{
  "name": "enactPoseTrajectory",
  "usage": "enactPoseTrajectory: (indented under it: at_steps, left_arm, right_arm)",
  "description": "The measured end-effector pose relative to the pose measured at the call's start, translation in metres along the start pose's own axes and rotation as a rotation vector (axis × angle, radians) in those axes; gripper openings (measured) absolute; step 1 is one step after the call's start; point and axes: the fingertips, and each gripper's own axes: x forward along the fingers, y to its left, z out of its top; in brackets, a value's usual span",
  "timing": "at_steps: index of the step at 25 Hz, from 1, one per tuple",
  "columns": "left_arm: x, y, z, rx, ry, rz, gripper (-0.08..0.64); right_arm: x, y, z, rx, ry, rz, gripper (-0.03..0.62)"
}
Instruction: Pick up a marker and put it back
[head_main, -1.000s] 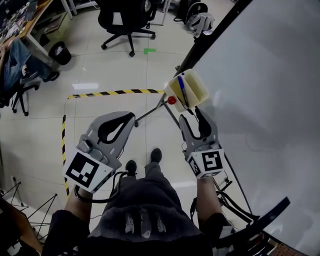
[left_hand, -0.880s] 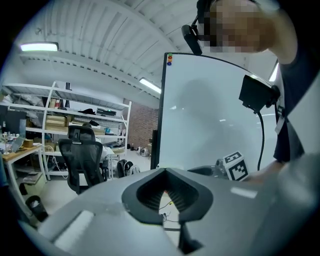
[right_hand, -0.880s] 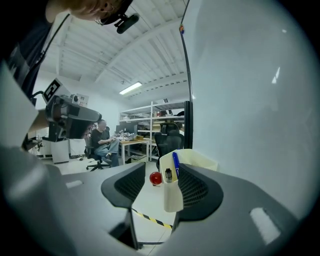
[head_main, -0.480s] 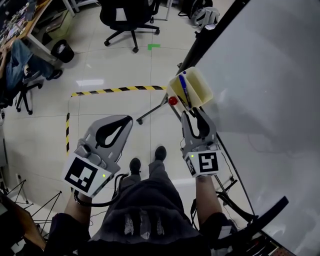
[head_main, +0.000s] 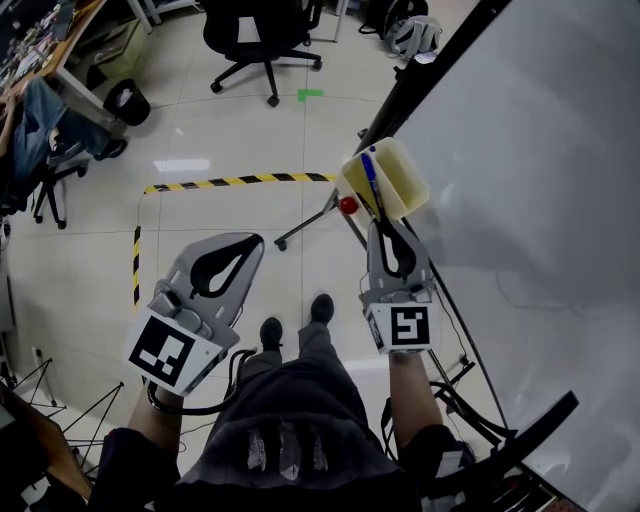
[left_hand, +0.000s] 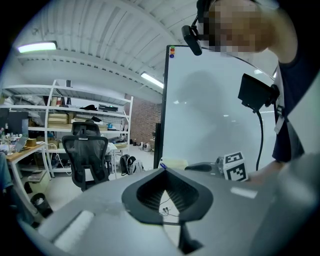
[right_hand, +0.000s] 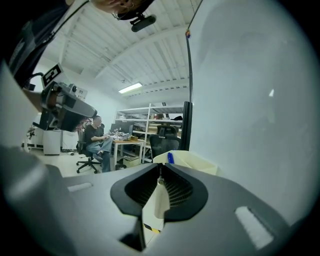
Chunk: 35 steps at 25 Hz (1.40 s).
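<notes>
A blue marker (head_main: 369, 181) lies in a pale yellow holder (head_main: 398, 170) fixed at the lower edge of the whiteboard (head_main: 530, 150). My right gripper (head_main: 384, 224) points up at the holder, and its jaws are closing with the marker's near end between the tips. In the right gripper view the tips (right_hand: 160, 168) have almost met just below the blue marker (right_hand: 170, 158) and the holder (right_hand: 192, 162). My left gripper (head_main: 254, 240) hangs over the floor to the left, shut and empty; in its own view (left_hand: 165, 169) nothing is between the jaws.
A red knob (head_main: 347, 204) sits beside the holder. The whiteboard's stand leg (head_main: 305, 226) crosses the floor near yellow-black tape (head_main: 230, 182). Office chairs (head_main: 262, 40) and a desk (head_main: 50, 50) stand farther back. A seated person (right_hand: 95, 142) works at a far desk.
The right gripper's jaws have gone from wide open to nearly shut around the marker's end. The view has shifted slightly; the left gripper has barely moved.
</notes>
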Motion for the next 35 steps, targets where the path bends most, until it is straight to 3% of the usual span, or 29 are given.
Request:
enactPoseTrajectory:
  at_steps: [5, 12, 17, 26, 35]
  left_arm:
    - [-0.001, 0.005, 0.002, 0.001, -0.012, 0.005, 0.006]
    - [-0.010, 0.013, 0.014, 0.006, -0.049, 0.014, 0.006]
    - [-0.013, 0.015, 0.033, 0.033, -0.098, 0.014, 0.006]
    - [-0.039, 0.016, 0.078, 0.095, -0.220, 0.016, 0.006]
    - [-0.085, 0.009, 0.097, 0.137, -0.288, 0.023, 0.006]
  right_arm:
    - [0.003, -0.002, 0.012, -0.010, -0.007, -0.002, 0.039]
    - [0.000, -0.003, 0.048, -0.100, -0.011, 0.014, 0.039]
    - [-0.005, 0.006, 0.108, -0.099, -0.113, 0.030, 0.040]
    - [-0.045, 0.032, 0.205, -0.194, -0.272, 0.088, 0.040]
    - [-0.072, 0.071, 0.239, -0.217, -0.331, 0.108, 0.039]
